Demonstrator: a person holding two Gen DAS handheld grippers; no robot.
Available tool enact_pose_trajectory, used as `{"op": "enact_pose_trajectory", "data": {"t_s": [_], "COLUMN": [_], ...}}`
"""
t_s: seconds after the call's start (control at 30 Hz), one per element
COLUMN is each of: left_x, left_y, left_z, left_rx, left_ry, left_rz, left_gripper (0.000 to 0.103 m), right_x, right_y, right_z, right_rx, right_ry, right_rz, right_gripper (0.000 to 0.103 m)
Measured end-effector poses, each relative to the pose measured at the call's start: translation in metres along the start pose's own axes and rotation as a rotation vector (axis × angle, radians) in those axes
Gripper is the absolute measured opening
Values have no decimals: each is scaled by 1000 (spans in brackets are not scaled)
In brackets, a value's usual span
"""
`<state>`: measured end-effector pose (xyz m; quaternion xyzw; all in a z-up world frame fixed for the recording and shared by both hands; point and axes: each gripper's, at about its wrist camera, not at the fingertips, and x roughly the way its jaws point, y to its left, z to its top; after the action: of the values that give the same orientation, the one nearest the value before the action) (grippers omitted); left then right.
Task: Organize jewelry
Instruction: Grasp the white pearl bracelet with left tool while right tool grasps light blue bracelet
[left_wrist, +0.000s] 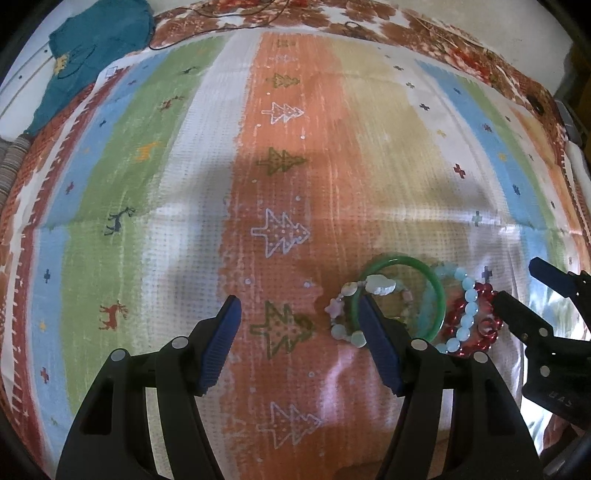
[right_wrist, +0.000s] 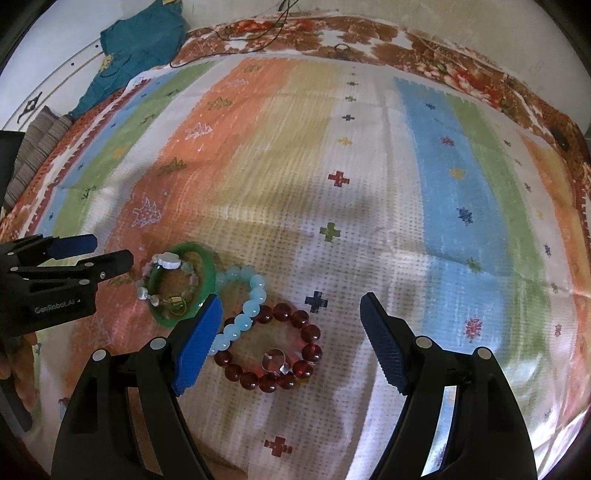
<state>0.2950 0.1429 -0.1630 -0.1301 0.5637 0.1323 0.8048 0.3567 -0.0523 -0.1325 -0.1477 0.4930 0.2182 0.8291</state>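
Note:
A small heap of jewelry lies on the striped cloth (left_wrist: 280, 110). It holds a green bangle (left_wrist: 437, 291) (right_wrist: 210, 275), a pastel charm bracelet (left_wrist: 347, 291) (right_wrist: 168, 262) lying across the bangle, a light blue bead bracelet (left_wrist: 467, 306) (right_wrist: 255, 295), and a dark red bead bracelet (left_wrist: 480, 325) (right_wrist: 308, 334) with a silver ring (right_wrist: 275, 361) inside it. My left gripper (left_wrist: 299, 314) is open, its right finger over the bangle's left side. My right gripper (right_wrist: 291, 312) is open above the red beads.
A teal garment (left_wrist: 96, 48) (right_wrist: 140, 40) lies at the far left corner of the bed. A thin dark cord (right_wrist: 258, 27) runs along the patterned far border. A striped cushion (right_wrist: 40, 147) sits at the left edge.

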Motion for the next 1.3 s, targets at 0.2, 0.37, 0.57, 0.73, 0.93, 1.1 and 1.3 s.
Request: {"op": "enact_pose_trajectory", "data": {"t_s": [0.2,0.37,0.57,0.73,0.93,1.1,1.3], "left_x": [13,24,32,33,32,30,27], "left_y": [-2,-2,-8,-8,-9,-8,-1], "left_z": [0,-2,-2,-5,-7,-7,-4], "left_rx": [22,33,52,68,76,71,52], "left_ry": [25,49,51,43,32,25,24], "left_rz": [32,37,62,66,63,90,64], "left_gripper": [66,66,65,60,43,10,10], "right_x": [9,18,26,31,38,39,34], "right_y": [0,3,3,5,11,17,16], "right_z": [4,6,4,6,6,7,5], "right_rx": [12,0,-2,-6,-31,-53,-64], "right_ry": [8,30,56,65,79,84,74], "right_rz": [24,16,31,55,64,48,43], "right_gripper": [66,60,52,43,30,13,12]}}
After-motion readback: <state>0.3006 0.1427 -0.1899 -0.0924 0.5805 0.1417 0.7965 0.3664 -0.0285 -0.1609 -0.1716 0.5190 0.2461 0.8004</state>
